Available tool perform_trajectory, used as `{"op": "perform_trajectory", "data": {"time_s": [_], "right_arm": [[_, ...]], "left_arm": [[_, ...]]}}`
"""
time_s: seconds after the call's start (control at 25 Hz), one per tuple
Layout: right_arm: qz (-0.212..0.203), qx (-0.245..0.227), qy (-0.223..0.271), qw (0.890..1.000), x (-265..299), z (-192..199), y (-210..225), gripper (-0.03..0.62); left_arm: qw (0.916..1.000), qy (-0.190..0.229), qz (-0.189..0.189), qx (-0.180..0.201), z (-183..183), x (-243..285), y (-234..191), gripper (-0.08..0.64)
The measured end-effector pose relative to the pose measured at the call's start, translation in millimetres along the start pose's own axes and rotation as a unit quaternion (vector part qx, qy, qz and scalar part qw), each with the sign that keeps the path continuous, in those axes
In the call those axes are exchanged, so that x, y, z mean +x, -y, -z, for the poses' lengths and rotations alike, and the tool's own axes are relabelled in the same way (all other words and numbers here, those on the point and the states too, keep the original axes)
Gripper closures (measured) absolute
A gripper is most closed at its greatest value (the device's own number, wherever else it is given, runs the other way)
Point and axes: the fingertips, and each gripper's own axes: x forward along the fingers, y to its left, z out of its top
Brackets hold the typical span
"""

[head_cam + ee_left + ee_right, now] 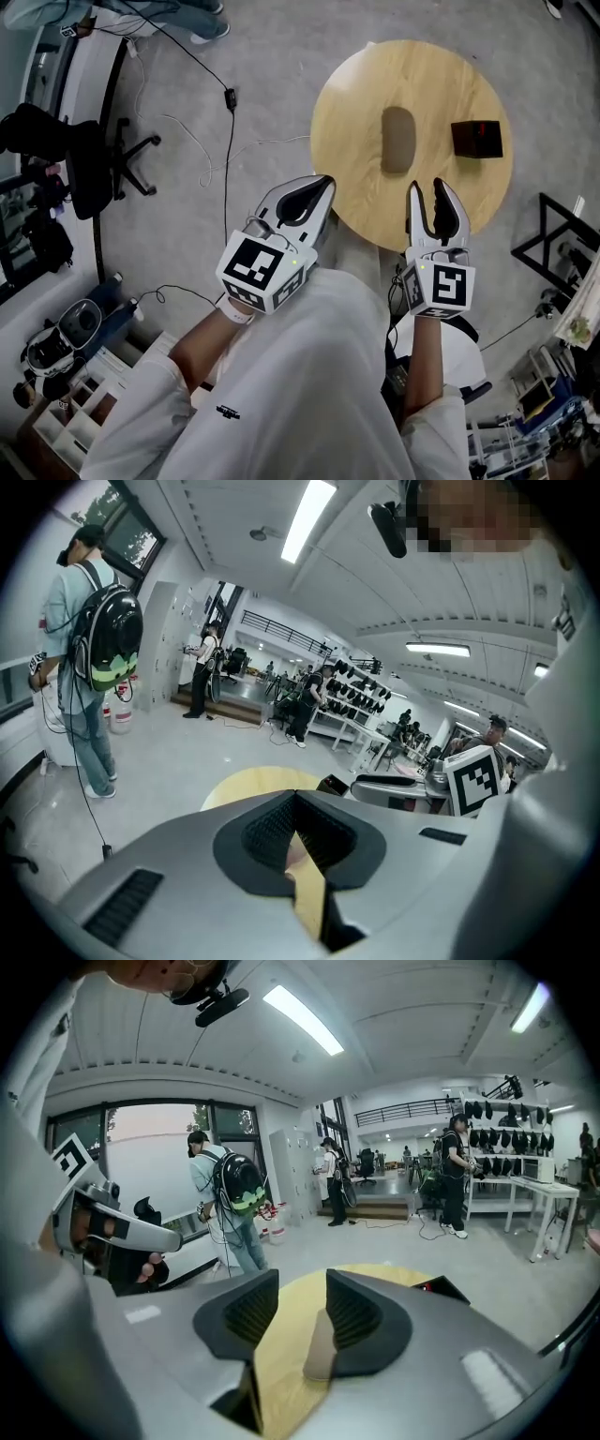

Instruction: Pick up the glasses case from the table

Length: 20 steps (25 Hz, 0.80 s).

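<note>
the right hand-held gripper [426, 186] carries a black-and-white marker cube [439, 288].

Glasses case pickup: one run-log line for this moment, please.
phase: pre-grasp | glasses case: untouched on round table | left gripper: shut, empty | right gripper: open, empty

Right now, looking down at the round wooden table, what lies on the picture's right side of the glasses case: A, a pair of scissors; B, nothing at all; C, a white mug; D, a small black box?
D: the head view shows a small black box lying on the round wooden table, to the right of the taupe glasses case and apart from it.
</note>
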Motion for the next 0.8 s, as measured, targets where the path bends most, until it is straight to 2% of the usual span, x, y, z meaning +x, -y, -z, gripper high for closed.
{"op": "perform_trajectory", "data": {"time_s": [0.24, 0.44, 0.8], "right_arm": [[-0.003, 0.009, -0.03, 0.999, 31, 20, 11, 0.384], [-0.036, 0.028, -0.079, 0.996, 60, 52, 13, 0.328], [-0.016, 0.022, -0.12, 0.992, 106, 98, 27, 0.295]], "left_arm": [[0.9998, -0.01, -0.009, -0.011, 8, 20, -17, 0.552], [0.9995, -0.018, -0.015, -0.019, 19, 42, -28, 0.552], [0.9984, -0.035, -0.022, -0.038, 36, 78, -56, 0.552]]}}
